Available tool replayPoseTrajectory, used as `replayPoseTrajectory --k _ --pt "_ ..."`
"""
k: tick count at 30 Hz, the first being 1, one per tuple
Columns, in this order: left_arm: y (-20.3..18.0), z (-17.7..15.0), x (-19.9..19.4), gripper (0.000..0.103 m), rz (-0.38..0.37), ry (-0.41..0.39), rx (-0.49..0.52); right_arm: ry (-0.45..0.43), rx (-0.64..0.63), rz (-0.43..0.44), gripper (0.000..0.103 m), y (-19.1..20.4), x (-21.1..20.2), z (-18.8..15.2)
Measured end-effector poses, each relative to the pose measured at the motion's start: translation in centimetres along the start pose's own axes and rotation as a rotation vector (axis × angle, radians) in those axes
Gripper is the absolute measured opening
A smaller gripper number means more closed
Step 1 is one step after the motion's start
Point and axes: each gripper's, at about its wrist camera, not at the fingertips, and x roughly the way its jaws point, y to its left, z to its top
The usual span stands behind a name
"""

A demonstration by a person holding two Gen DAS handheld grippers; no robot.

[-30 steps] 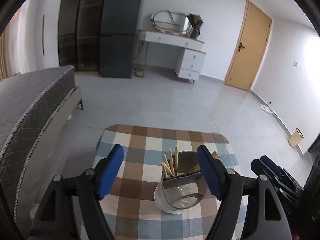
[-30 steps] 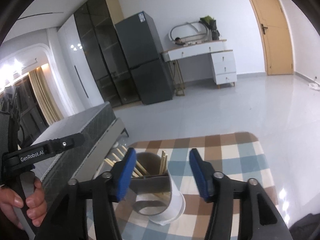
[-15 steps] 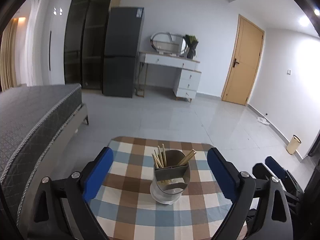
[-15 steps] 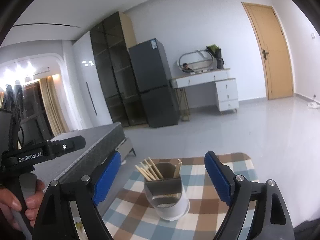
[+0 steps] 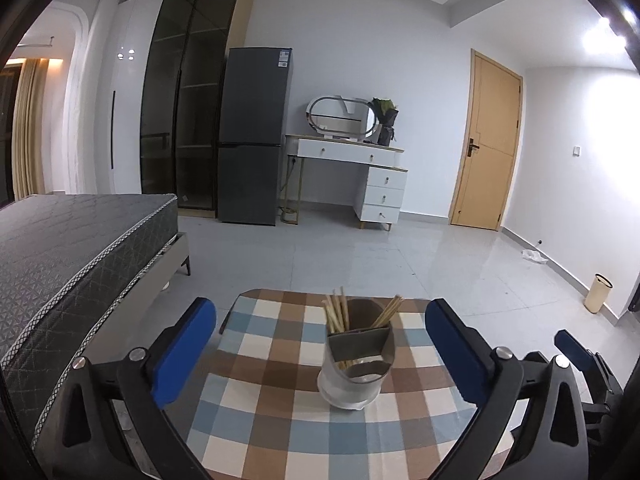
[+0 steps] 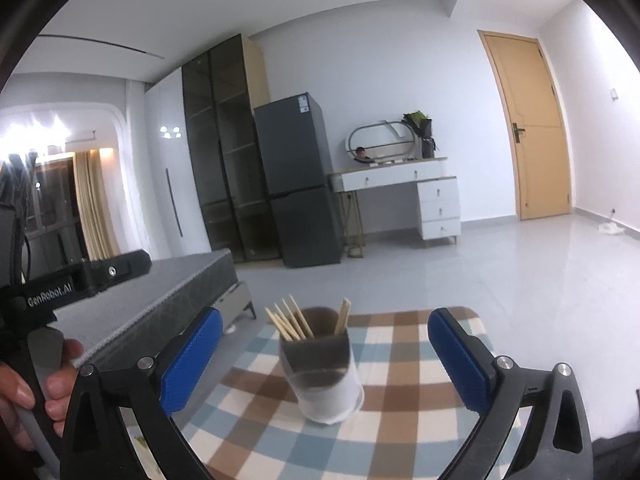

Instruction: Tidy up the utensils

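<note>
Both grippers have backed away from the utensil holder (image 5: 357,364) since a second ago, and their jaws have just been opening, so it now shows farther off with nothing between the pads. From my left gripper (image 5: 320,348) I see blue pads spread wide on either side of the holder, clear of it. It stands upright on the checkered tablecloth (image 5: 272,408), chopsticks (image 5: 338,314) sticking out the top. My right gripper (image 6: 325,358) is likewise wide apart, empty, framing the same holder.

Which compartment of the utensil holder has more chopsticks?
The left compartment of the grey divided utensil holder: several wooden chopsticks there, fewer in the right.
</note>
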Motion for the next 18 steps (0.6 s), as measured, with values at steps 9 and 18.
replayPoseTrajectory --k 9,18 --pt "0.3 -3.6 1.0 0.102 0.019 -0.023 0.029 -0.025 -0.026 -0.079 0.103 0.7 -0.9 -4.7" --pt "0.1 -7.2 4.1 0.102 0.047 0.026 0.061 0.032 -0.022 -0.103 0.103 -0.4 0.4 -6.1"
